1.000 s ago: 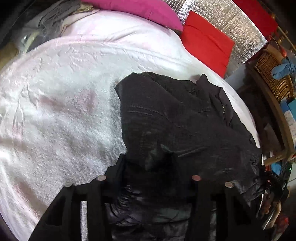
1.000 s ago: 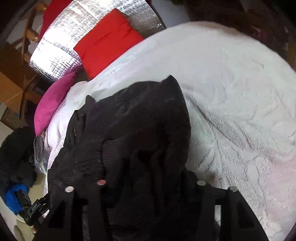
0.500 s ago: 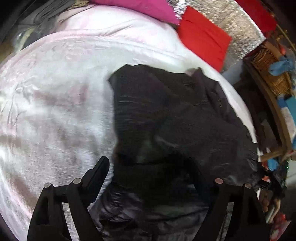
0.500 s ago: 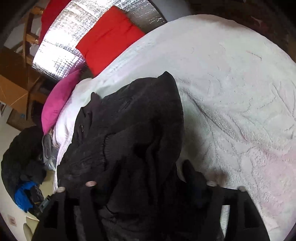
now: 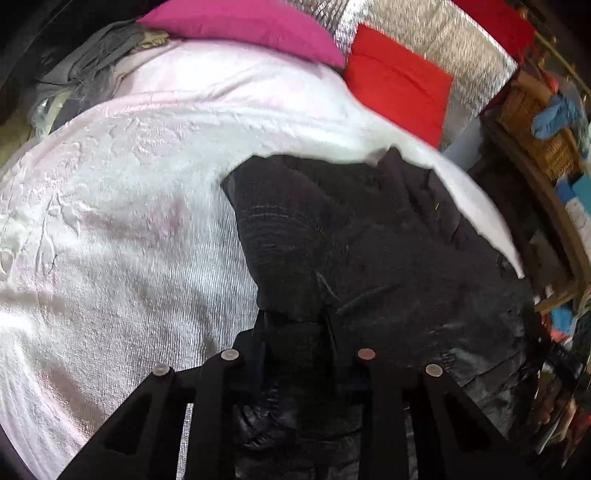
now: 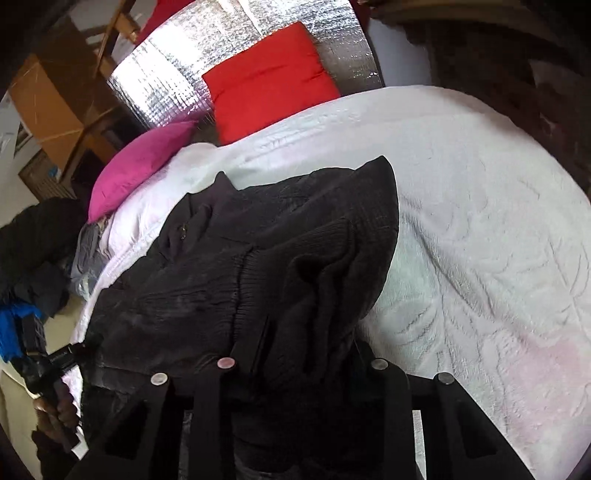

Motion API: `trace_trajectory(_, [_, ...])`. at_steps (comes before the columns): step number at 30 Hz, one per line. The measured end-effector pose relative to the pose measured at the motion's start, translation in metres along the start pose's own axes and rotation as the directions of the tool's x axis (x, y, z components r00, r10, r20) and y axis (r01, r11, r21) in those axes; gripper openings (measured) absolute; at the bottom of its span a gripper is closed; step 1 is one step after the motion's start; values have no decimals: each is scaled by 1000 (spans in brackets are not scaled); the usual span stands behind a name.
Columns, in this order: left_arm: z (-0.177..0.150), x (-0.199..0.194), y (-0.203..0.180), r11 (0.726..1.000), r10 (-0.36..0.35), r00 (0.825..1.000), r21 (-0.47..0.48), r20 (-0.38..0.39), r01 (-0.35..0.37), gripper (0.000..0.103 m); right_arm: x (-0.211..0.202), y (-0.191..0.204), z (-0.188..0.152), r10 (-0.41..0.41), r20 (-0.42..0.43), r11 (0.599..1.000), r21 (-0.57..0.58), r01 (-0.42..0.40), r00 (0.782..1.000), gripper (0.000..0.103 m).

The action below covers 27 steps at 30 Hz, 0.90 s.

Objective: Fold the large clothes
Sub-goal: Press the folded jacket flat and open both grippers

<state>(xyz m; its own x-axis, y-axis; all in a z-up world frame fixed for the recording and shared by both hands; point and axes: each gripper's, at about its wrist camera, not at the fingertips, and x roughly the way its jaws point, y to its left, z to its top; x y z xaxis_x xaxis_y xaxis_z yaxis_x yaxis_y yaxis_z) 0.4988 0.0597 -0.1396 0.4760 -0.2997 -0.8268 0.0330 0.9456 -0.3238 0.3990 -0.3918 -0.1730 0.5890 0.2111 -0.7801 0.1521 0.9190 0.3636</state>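
Left wrist view: my left claw (image 5: 295, 354) is pinching a bunched fold of the black jacket (image 5: 369, 240), its jaws having just been closing onto the cloth. Right wrist view is showing my right claw (image 6: 301, 363) doing likewise, its jaws having just been closing too and now gripping a thick ribbed wad of the same garment. The jacket is lying crumpled on the white bedspread (image 5: 122, 229), near the edge of the bed. Farther off, a pink pillow (image 5: 251, 26) and a red pillow (image 5: 399, 81) are leaning against a silver quilted panel (image 6: 177, 70). A wicker basket (image 5: 539, 136) is sitting off to the side. I am finding no legible writing or labels anywhere.
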Motion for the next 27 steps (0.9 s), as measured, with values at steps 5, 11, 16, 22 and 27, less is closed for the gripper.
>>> trace_trajectory(5, [-1,8,-8,996,75,997,42,-18,-75,52,12,-16,3,26,-66,998,53,-22,997,46])
trace_trajectory(11, [0,-15,-3,992,122,992,14,24,-123,61,-20,-33,1,59,-20,990,126,-56,998,60])
trace_trajectory(16, [-3,-57,-9,988,149,970,4,190,-153,62,-66,-38,-9,186,103,960,195,-203,977,60])
trace_trajectory(22, [-20,-58,-47,996,10,985,91,173,-26,68,-57,-21,-46,358,7,896,278,-346,934,60])
trace_trajectory(27, [-36,-34,-56,992,-18,997,124,72,9,68,-15,-7,-61,351,-80,879,370,-300,933,60])
